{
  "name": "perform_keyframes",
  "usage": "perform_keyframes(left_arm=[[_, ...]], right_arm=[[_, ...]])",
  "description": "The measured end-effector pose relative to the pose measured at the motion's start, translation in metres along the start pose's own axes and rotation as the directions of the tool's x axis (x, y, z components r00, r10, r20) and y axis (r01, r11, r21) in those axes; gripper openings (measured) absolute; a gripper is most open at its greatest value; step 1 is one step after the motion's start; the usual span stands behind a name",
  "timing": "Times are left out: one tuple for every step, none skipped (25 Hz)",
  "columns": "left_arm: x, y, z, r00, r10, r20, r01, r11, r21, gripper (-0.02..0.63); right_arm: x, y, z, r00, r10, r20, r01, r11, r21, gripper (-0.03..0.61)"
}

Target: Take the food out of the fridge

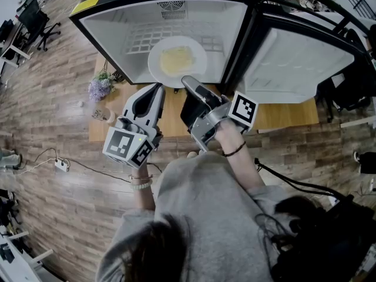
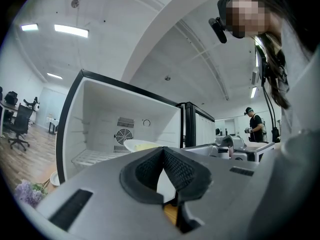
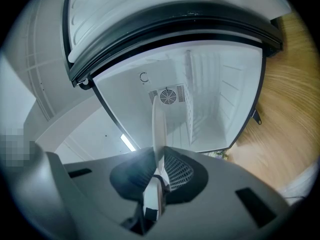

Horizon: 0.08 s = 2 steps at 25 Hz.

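Left gripper, jaws closed on nothing, hangs level just left of the plate's near edge. Right gripper is nearer: its fingers pinch the near rim of the plate, which shows edge-on between the pads in the right gripper view. The plate lies flat at the mouth of the fridge, bearing the food, straight ahead of those fingers. The way out looks to be straight back toward the person.

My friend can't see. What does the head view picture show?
Seen from above, a person's right hand-held gripper pinches the rim of a white plate of yellow food at the front of an open fridge. The left hand-held gripper hangs beside it, closed and empty.
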<state>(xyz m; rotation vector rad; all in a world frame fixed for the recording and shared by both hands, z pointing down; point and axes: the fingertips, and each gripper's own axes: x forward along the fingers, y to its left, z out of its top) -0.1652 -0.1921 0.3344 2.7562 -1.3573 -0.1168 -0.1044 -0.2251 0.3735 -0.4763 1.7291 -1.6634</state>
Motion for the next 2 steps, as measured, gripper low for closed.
perform_keyframes(left_arm=[[-0.0003, -0.0002, 0.0005, 1.0, 0.0, 0.0, 0.0, 1.0, 0.001, 0.008], [-0.0006, -0.0004, 0.001, 1.0, 0.0, 0.0, 0.0, 1.0, 0.001, 0.008]], right_arm=[[-0.0001, 0.0006, -0.0003, 1.0, 0.0, 0.0, 0.0, 1.0, -0.001, 0.04], [-0.0002, 0.0012, -0.0005, 1.0, 0.001, -0.001, -0.001, 1.0, -0.001, 0.04]])
